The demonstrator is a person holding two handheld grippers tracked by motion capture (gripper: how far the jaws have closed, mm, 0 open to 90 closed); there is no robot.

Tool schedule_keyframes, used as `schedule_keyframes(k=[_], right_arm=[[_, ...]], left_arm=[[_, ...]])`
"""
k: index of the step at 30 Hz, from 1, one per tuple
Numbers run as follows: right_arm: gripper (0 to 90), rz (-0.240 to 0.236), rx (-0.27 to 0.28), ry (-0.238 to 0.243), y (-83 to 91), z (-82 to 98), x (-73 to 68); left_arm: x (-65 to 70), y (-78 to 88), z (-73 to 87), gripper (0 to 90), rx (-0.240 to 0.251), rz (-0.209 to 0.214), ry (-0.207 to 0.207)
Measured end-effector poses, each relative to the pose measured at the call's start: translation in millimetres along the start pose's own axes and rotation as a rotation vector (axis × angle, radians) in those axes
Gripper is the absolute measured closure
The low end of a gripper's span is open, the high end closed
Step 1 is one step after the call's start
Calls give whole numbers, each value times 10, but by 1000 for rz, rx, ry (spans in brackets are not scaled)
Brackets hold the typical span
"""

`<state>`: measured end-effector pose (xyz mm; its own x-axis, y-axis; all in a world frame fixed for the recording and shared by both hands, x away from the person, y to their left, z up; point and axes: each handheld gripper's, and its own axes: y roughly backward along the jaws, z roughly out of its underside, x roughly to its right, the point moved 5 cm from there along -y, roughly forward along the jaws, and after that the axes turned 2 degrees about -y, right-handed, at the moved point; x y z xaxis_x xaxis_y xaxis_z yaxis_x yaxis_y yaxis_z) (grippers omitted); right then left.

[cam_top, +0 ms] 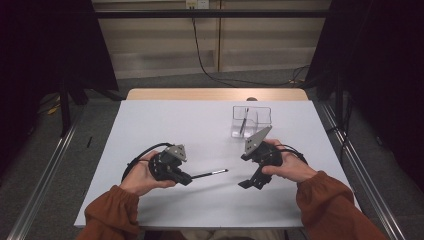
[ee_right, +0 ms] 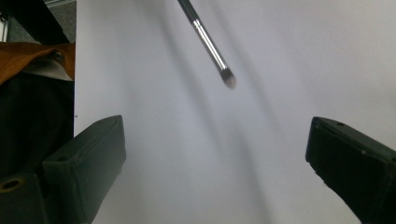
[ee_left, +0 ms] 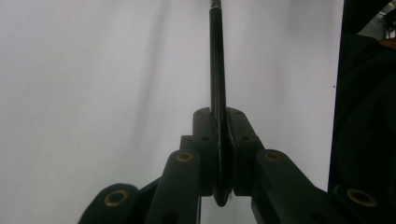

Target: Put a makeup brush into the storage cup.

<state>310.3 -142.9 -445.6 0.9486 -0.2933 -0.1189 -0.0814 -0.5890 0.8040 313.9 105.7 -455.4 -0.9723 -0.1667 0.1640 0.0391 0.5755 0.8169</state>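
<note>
Both rust-orange sleeves [cam_top: 112, 212] come in at the bottom of the high view, each hand wrapped around a black gripper over the white table [cam_top: 165, 120]. Left gripper [cam_top: 187, 177] has its jaws pressed together on the handle end of a thin black brush [cam_top: 210, 174], so it's pinching that. You can see it really well in the left gripper view, where the brush [ee_left: 217, 70] runs straight up from between the 2 clamped pads. From above, the brush sticks out to the right, roughly level above the table, with its tip pointing at the gap between the hands.

Right gripper [cam_top: 251, 181] is spread wide with nothing between its jaws. In its own view the brush's metal ferrule and soft tip [ee_right: 219, 63] hang just ahead of the open jaws, not touching them.

Farther back sits a clear plastic container [cam_top: 251, 121], near the right gripper's grey plate, with another thin stick-like thing [cam_top: 243, 122] leaning inside. Can't tell what it is exactly.
</note>
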Motion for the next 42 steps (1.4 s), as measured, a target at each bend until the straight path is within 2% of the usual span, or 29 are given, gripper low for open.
schedule_keyframes(k=[7,16,18,22,23,25,29,30,32,35,38,42], right_arm=[[62,24,12,-29,28,88,8],[62,33,58,-49,54,194,-35],[61,31,81,-55,57,193,-43],[63,18,118,-59,51,175,-78],[61,20,125,-57,43,174,-87],[65,35,149,-63,27,179,-88],[48,28,174,-72,-5,218,-118],[43,34,170,-76,-8,228,-120],[50,65,198,-86,-1,227,-107],[47,68,234,-98,9,220,-102],[37,75,256,-99,0,218,-107],[42,85,294,-110,-10,205,-103]], left_arm=[[39,37,65,840,29,4,8],[46,76,173,840,93,-12,46],[55,78,175,840,107,-13,52],[65,88,186,840,121,-7,38],[74,88,187,840,134,-3,48],[68,99,197,840,144,-8,41],[79,128,189,840,193,-17,58],[83,132,188,840,200,-16,57],[91,136,190,840,218,-9,58],[85,138,196,840,238,-16,62],[65,146,199,840,261,-50,58],[37,147,210,840,290,-71,72]])
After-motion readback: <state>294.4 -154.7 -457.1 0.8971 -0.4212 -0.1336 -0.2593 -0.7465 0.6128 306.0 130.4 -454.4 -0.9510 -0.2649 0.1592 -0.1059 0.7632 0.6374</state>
